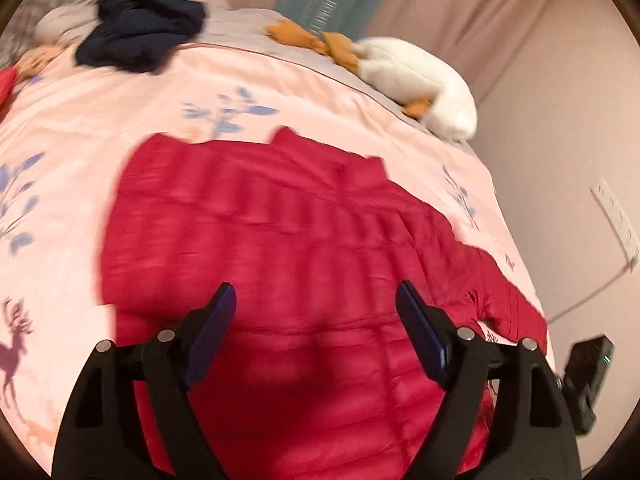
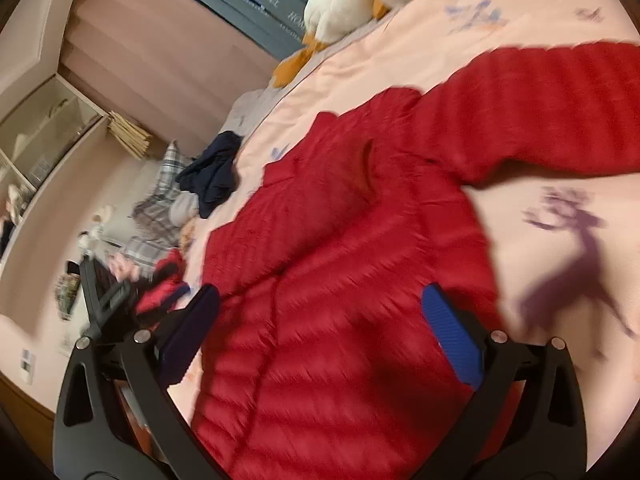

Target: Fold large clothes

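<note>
A: Left gripper (image 1: 316, 296) first. We see both fingers spread wide with nothing between the pads, just the red jacket (image 1: 288, 248) below them.

B: Agreed, released. We can't say whether the tips touch the fabric; the frame is blurred. The blue pad (image 1: 420, 332) on the right finger faces inward, clear of cloth.

A: Right gripper (image 2: 320, 300), same story. We see the fingers wide apart and nothing pinched between them.

B: Yes, hands off. The bright blue pad (image 2: 452, 344) sits over the red jacket (image 2: 340, 280); the other finger (image 2: 188, 332) hangs over the jacket's edge and the pink bedspread (image 2: 400, 52).

A: Jacket location: we have it lying spread flat on the pink bedspread (image 1: 120, 96), quilted side up, collar end away from the left camera.

B: In the right wrist view one sleeve (image 2: 552, 108) stretches out sideways toward the picture's right edge, above the purple deer print (image 2: 576, 240).

A: Other stuff: dark blue garment (image 1: 140, 28) bunched at the far side of the bed, white plush duck (image 1: 416, 80) at the far right edge.

B: Both well apart from the jacket. The duck's orange feet (image 1: 308, 40) point toward the dark garment.
</note>
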`<state>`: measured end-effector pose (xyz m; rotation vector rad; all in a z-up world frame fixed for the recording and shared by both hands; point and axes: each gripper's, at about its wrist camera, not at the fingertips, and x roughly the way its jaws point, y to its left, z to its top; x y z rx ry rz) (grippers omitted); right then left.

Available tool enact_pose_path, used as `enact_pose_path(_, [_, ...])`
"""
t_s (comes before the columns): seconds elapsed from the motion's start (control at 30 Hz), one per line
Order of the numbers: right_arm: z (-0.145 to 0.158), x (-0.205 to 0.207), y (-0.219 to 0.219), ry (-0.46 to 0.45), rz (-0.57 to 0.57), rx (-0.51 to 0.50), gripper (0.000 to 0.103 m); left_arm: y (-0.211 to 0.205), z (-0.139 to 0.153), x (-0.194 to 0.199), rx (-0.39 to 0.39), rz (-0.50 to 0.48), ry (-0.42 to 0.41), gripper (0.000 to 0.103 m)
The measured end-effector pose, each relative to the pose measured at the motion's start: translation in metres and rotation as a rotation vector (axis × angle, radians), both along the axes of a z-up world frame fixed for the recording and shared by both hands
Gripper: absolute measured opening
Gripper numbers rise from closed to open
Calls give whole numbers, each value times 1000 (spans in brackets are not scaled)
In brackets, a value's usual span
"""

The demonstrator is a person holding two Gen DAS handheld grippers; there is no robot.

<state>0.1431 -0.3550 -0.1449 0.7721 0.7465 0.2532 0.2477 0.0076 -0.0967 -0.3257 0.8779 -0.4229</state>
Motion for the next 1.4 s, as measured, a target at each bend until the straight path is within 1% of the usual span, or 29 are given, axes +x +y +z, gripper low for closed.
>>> enact_pose_path(0.07, [-4, 25, 3, 26, -9, 6, 101, 27, -4, -1, -52, 37, 21, 82])
enact_pose_path(0.1, [-4, 33, 4, 25, -7, 2, 101, 39, -7, 0, -86, 53, 34, 82])
enact_pose_path(0.17, [-7, 56, 8, 49, -46, -31, 101, 65, -16, 2, -193, 81, 67, 82])
enact_pose_path(0.23, [-10, 76, 11, 65, -51, -50, 101, 85, -26, 4, -323, 95, 107, 82])
enact_pose_path(0.27, [-11, 86, 13, 84, -79, -91, 101, 91, -31, 6, -369, 97, 124, 82])
enact_pose_path(0.3, [-11, 95, 16, 94, -90, -132, 99, 95, -38, 8, -412, 106, 142, 82])
enact_pose_path(0.37, [-12, 109, 23, 98, -95, -212, 85, 96, -49, 12, -457, 102, 171, 82])
enact_pose_path(0.4, [-14, 114, 26, 109, -94, -244, 68, 94, -56, 15, -466, 107, 185, 82])
enact_pose_path(0.43, [-18, 122, 31, 133, -83, -282, 42, 91, -61, 20, -472, 107, 200, 82])
enact_pose_path(0.47, [-21, 129, 34, 159, -79, -321, 34, 91, -66, 23, -480, 102, 214, 82])
enact_pose_path(0.53, [-22, 136, 38, 163, -65, -376, 15, 83, -78, 33, -492, 101, 261, 82])
enact_pose_path(0.6, [-8, 138, 43, 132, -60, -439, 13, 79, -82, 38, -465, 128, 256, 82])
enact_pose_path(0.63, [1, 135, 42, 103, -63, -441, 13, 77, -82, 40, -457, 144, 243, 82])
enact_pose_path(0.7, [18, 125, 34, 53, -90, -439, 13, 83, -77, 44, -464, 217, 177, 82])
enact_pose_path(0.73, [20, 124, 32, 55, -90, -451, 13, 87, -76, 46, -490, 246, 153, 82])
enact_pose_path(0.8, [13, 127, 29, 89, -88, -503, 13, 93, -77, 51, -513, 286, 135, 82])
enact_pose_path(0.83, [2, 131, 27, 134, -77, -523, 14, 93, -79, 54, -509, 302, 134, 82])
enact_pose_path(0.87, [-10, 135, 26, 180, -62, -533, 14, 92, -81, 56, -487, 315, 139, 82])
enact_pose_path(0.9, [-18, 135, 25, 194, -57, -551, 15, 92, -83, 57, -469, 321, 147, 82])
enact_pose_path(0.97, [-20, 134, 25, 184, -51, -563, 17, 89, -89, 59, -430, 309, 185, 82])
enact_pose_path(1.03, [-12, 128, 22, 169, -69, -560, 31, 84, -87, 58, -372, 266, 211, 82])
enact_pose_path(1.07, [-5, 124, 20, 146, -82, -562, 34, 82, -82, 54, -328, 239, 213, 82])
enact_pose_path(1.1, [3, 119, 18, 116, -98, -579, 40, 81, -78, 50, -288, 223, 217, 82])
enact_pose_path(1.13, [9, 116, 18, 98, -108, -601, 44, 84, -75, 43, -251, 211, 221, 82])
enact_pose_path(1.2, [22, 112, 22, 43, -102, -643, 45, 92, -63, 29, -166, 210, 193, 82])
enact_pose_path(1.23, [23, 114, 23, 32, -90, -645, 45, 95, -58, 25, -139, 215, 173, 82])
enact_pose_path(1.3, [25, 118, 32, 20, -52, -651, 45, 94, -41, 23, -55, 213, 101, 82])
enact_pose_path(1.33, [24, 124, 40, 15, -28, -660, 45, 86, -33, 25, -23, 197, 71, 82])
enact_pose_path(1.4, [20, 135, 53, 5, 0, -690, 45, 67, -24, 32, -7, 145, 35, 82])
